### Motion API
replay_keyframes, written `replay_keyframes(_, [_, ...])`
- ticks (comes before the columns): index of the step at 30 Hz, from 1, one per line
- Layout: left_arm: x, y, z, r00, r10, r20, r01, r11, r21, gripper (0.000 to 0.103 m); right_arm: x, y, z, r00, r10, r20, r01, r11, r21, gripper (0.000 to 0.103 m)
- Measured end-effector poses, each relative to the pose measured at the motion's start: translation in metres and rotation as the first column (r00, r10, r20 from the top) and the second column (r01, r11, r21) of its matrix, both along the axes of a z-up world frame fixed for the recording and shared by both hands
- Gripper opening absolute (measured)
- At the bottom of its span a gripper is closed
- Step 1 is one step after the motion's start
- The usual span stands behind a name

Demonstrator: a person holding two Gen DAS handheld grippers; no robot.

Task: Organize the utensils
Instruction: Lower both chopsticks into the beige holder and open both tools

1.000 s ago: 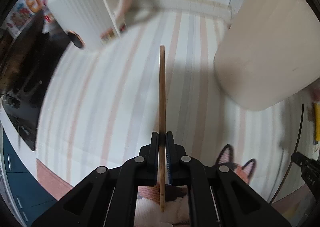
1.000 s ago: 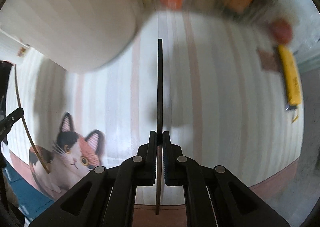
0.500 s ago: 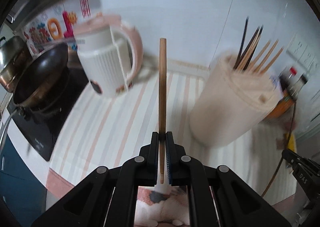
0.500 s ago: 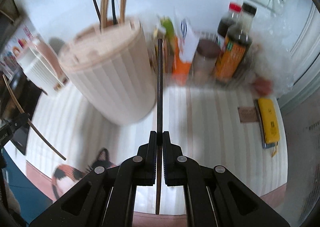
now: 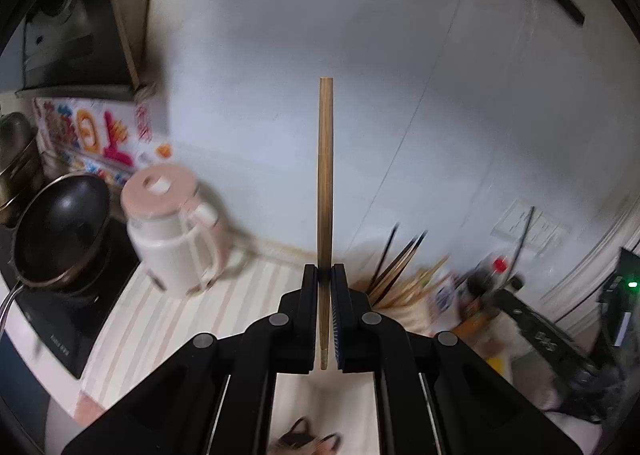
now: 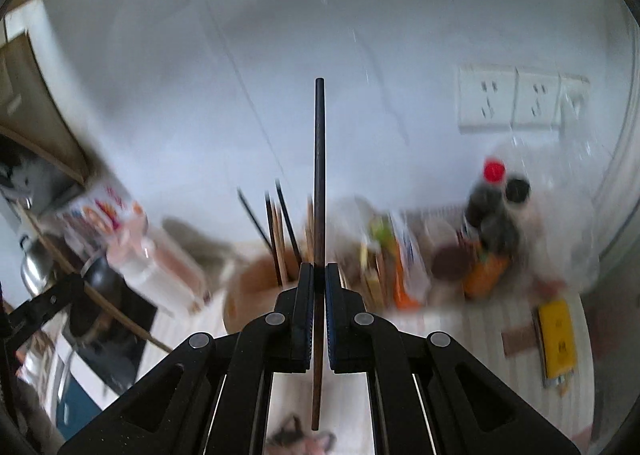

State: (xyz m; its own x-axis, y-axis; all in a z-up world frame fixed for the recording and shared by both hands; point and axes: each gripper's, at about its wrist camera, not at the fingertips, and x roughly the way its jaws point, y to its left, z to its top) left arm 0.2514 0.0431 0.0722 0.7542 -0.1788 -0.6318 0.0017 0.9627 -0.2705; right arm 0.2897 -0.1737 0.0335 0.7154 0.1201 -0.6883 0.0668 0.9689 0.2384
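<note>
Left hand-held gripper [image 5: 325, 275] clamps one light chopstick [image 5: 325, 175]; right hand-held gripper [image 6: 319, 275] clamps one dark chopstick [image 6: 319, 175].

We could not make out the utensil holder [image 5: 404, 311] in the left wrist view: it was smeared at four o'clock, its body hidden behind the left gripper [image 5: 324, 275]. In the right wrist view its rim [image 6: 256, 283] was blurred at seven o'clock, and the chopsticks [image 6: 280, 231] in it could not be counted. The bottles [image 6: 492, 223] at three o'clock were streaked, labels unreadable. The cat picture [image 6: 300, 441] at six o'clock was cut off by the picture's edge.
</note>
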Motion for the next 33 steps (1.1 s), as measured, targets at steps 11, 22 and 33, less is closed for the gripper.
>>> replay_keyframes(11, [0.074,-0.035,0.004,1.0,-0.027,-0.011,0.027,1.0,-0.016,0.004,0.074,0.006,0.016,0.978,-0.064,0.198,0.054,0.997,0.056,0.005])
replay_keyframes(22, [0.12,-0.053,-0.056,0.982,-0.086,-0.169,0.089,0.996,0.011,0.005,0.105,0.019,-0.028,0.982,-0.021,0.186,0.017,1.0,0.025,0.006])
replay_keyframes(33, [0.079,-0.033,-0.032,0.992,-0.009,-0.124,0.02,0.996,0.089,0.077,0.075,0.008,-0.017,0.995,0.007,0.1,-0.008,1.0,0.008,0.037])
